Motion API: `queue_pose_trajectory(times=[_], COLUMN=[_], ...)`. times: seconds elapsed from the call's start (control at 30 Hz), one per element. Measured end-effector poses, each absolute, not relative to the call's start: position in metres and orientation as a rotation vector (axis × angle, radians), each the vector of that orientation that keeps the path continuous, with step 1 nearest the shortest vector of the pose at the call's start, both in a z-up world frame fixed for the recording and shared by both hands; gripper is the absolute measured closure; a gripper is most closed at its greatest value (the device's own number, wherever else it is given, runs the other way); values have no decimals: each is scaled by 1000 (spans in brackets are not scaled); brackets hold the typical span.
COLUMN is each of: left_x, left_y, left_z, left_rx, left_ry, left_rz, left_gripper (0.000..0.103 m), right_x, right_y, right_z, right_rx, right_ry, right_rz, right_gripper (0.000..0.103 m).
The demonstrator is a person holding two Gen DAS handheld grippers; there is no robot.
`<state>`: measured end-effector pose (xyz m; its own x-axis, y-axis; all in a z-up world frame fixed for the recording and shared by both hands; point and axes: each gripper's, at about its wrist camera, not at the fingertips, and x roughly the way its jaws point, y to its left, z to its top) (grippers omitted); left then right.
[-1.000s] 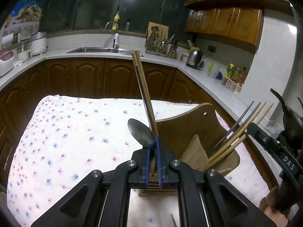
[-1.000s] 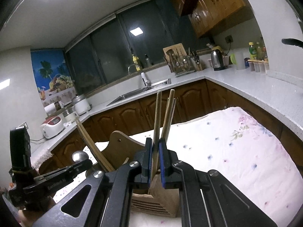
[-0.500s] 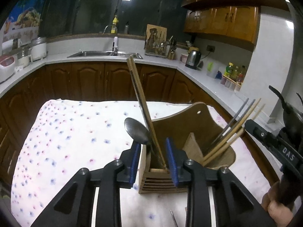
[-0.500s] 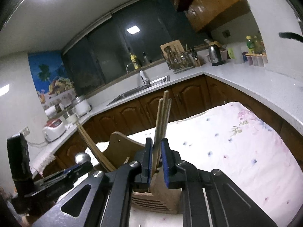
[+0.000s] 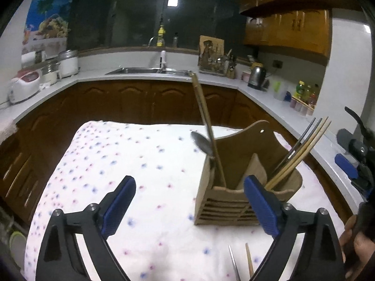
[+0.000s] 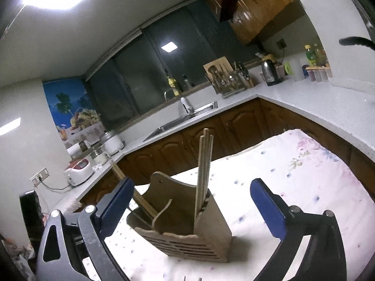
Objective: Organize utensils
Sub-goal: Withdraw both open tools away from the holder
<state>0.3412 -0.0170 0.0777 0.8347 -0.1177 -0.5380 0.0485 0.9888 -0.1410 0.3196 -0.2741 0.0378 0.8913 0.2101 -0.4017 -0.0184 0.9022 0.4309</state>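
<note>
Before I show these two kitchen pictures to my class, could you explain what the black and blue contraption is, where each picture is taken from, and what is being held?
There is no robot here. A person holds a pair of hand-held tongs in each hand, and a wide-angle camera on each looks forward along its blue pads. One picture comes from the left tongs, the other from the right tongs.

On the flowered cloth stands a wooden utensil holder. One compartment holds a spoon and wooden chopsticks; the other holds more chopsticks. Two loose tips show at the bottom edge of the left picture.

Nothing is held: both tongs have just been opening and stand wide, with nothing touching the pads.
</note>
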Motion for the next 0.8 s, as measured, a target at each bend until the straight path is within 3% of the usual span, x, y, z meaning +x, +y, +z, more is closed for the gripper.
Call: queue_pose_trajectory(times=[0.3,0.8], left_x=[290,196], left_y=[-13,5], left_z=[94,115], left_rx=[-97,-86], left_ry=[528,464], left_rz=[-56,-19], left_gripper=[2,1], right_x=[284,206], right_y=[-258,-252], right_z=[55,75], right_rx=[378,363], right_ry=[456,445], right_rz=[185,234], right_gripper=[2,1])
